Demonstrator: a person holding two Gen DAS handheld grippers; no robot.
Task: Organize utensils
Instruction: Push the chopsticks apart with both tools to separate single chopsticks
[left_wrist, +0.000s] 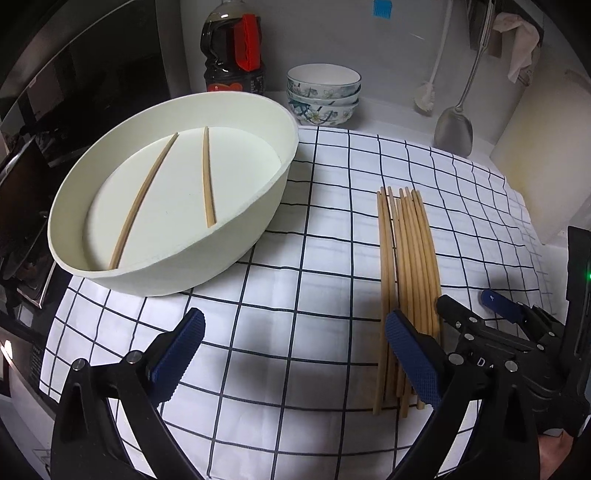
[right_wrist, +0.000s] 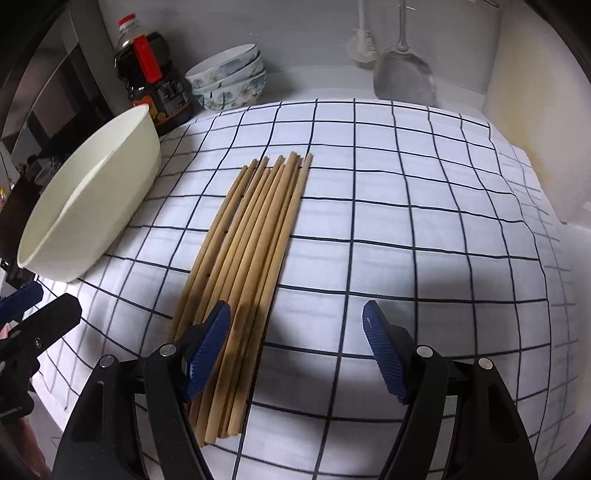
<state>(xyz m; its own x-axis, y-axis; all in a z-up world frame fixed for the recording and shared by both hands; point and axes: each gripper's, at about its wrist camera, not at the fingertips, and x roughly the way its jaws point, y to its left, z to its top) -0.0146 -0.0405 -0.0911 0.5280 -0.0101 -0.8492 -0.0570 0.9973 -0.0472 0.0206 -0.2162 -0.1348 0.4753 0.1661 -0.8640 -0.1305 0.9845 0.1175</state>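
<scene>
A white oval basin (left_wrist: 258, 199) stands on the checked cloth at the left, with two wooden chopsticks (left_wrist: 207, 177) lying apart on its bottom. Several more chopsticks (left_wrist: 410, 258) lie side by side in a bundle on the cloth to its right. My left gripper (left_wrist: 295, 317) is open over bare cloth, and its right finger hangs over the bundle's near end. My right gripper (right_wrist: 295, 308) is open too. Its left finger is above the bundle (right_wrist: 251, 240), and only cloth shows between its pads. It also shows beside the bundle as the right gripper (left_wrist: 465, 299).
Behind the basin stand a dark sauce bottle (left_wrist: 234, 55) and stacked flowered bowls (left_wrist: 323, 94). A metal spatula (left_wrist: 454, 125) and a white brush (left_wrist: 426, 98) hang at the back wall. A pale board (left_wrist: 535, 155) leans at the right. The checked cloth (right_wrist: 406, 221) lies bare on the right.
</scene>
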